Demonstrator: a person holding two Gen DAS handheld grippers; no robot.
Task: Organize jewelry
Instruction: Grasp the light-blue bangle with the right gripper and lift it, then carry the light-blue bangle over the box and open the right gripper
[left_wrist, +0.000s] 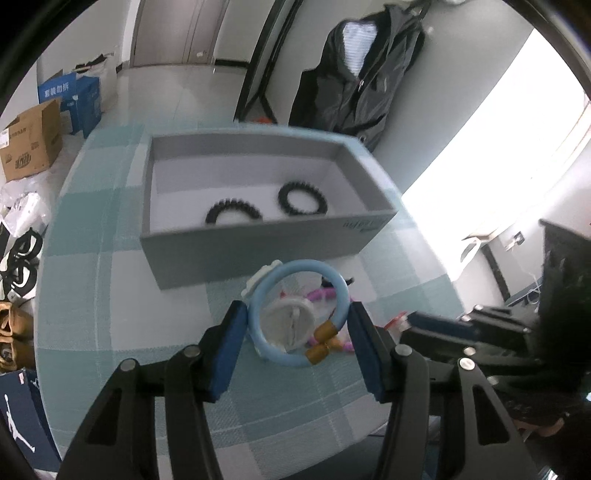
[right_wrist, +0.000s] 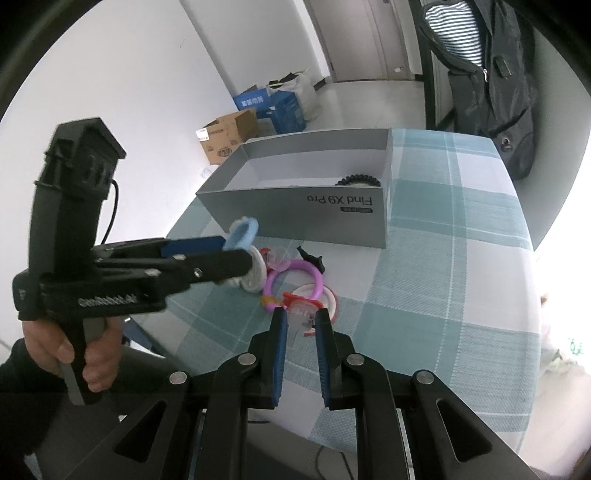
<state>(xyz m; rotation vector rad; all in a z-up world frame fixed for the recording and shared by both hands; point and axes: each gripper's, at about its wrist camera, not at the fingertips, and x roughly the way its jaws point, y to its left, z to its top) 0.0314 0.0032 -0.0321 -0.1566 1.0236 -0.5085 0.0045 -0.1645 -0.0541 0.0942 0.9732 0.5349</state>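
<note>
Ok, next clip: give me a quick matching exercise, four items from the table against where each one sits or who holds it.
Items:
1. light blue bangle
2. two black coil bracelets
3. purple ring
4. clear red-trimmed piece

Places:
A. inside the grey box
B. between the right gripper's pads
C. loose on the checked tablecloth, beside the pile
D. clamped by the left gripper

Pairs: 1-D, 2-A, 3-C, 4-B
</note>
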